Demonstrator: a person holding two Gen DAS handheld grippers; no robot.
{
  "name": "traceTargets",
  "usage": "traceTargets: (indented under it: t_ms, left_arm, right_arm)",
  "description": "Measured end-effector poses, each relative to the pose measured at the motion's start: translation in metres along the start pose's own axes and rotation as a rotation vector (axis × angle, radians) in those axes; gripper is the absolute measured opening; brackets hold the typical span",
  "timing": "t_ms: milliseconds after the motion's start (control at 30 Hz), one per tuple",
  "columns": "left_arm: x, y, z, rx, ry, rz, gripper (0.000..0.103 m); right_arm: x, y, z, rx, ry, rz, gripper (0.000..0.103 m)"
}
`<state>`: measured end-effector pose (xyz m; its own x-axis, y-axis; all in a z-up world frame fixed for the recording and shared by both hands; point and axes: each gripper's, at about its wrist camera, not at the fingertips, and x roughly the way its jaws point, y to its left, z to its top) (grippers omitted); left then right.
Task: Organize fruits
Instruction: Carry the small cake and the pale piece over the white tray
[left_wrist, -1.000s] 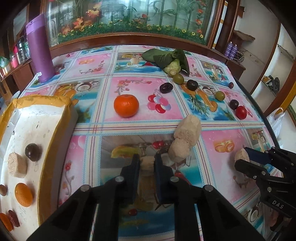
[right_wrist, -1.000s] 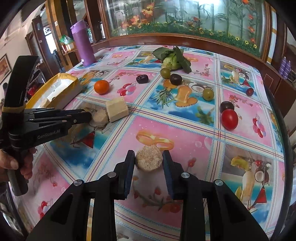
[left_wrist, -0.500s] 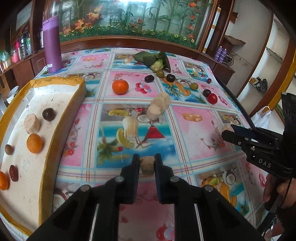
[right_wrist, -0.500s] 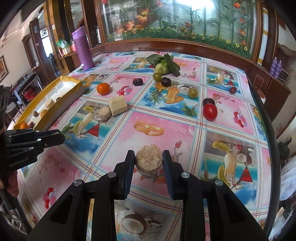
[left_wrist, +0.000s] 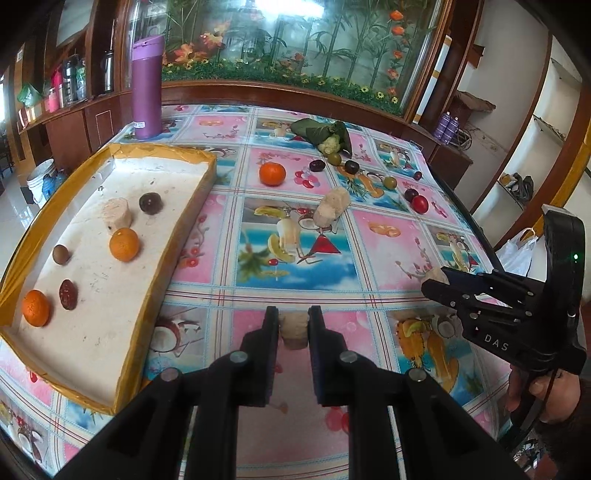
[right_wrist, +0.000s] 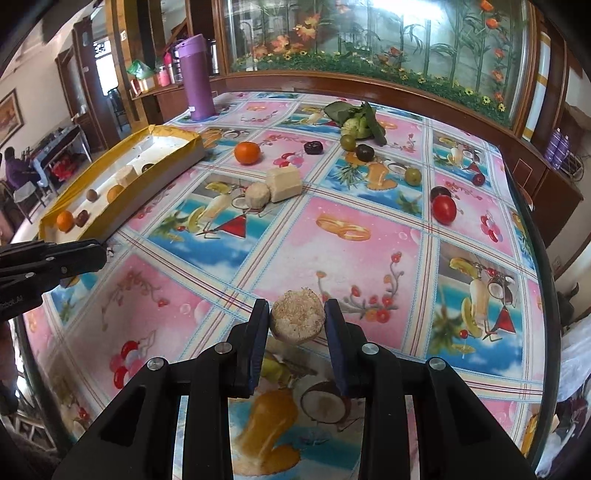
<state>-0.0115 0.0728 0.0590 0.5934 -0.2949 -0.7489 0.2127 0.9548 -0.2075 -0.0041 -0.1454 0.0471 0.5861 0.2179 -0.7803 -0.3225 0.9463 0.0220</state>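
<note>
Table (left_wrist: 369, 266) with fruit-print cloth. Ahead-left of the left gripper (left_wrist: 293, 325): yellow-rimmed tray (left_wrist: 162, 258) holding a beige cake piece (left_wrist: 116, 214), dark round fruit (left_wrist: 150, 203), two oranges (left_wrist: 124, 244) (left_wrist: 35, 308), a brown nut-like ball (left_wrist: 61, 254) and a dark red date (left_wrist: 68, 294). Purple bottle (left_wrist: 147, 86) stands far ahead-left, beyond the tray. Straight ahead on the cloth, well apart from both grippers: loose orange (left_wrist: 272, 173), two beige cake blocks touching each other (left_wrist: 331, 205), leafy cauliflower (left_wrist: 327, 136), a scatter of dark and green plums (left_wrist: 351, 167), red tomato (left_wrist: 420, 204) far ahead-right. Nothing lies between the left gripper and the tray's near wall.

Left gripper: closed on a small beige cylinder cake (left_wrist: 293, 330), pinched between both fingers at the tips, held above the cloth; tray is just left of it.

Right gripper (right_wrist: 297, 321): clamped on a round crumbly cake (right_wrist: 297, 318), flat textured face toward the camera, squeezed between both pads, lifted off the table. In the left wrist view this gripper (left_wrist: 437, 284) sits to the right, with a beige bit showing at its tip. From the right wrist view the left gripper (right_wrist: 94, 254) is off to the left, near the tray's near corner (right_wrist: 48, 225); the tomato (right_wrist: 444, 209) is ahead-right and the cake blocks (right_wrist: 275, 186) are ahead.
</note>
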Motion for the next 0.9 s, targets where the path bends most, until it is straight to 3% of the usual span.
traceTargets:
  t_ms: [500,900]
  left_arm:
    - [-0.041,0.079,-0.001,-0.104,-0.065,0.1,0.018]
    - [-0.052,0.151,-0.005,-0.181,-0.057,0.199,0.018]
  right_arm:
    - [0.012,0.083,0.052,-0.137,-0.032,0.083,0.03]
    - [0.04,0.147,0.107,-0.222,-0.044,0.17,0.029]
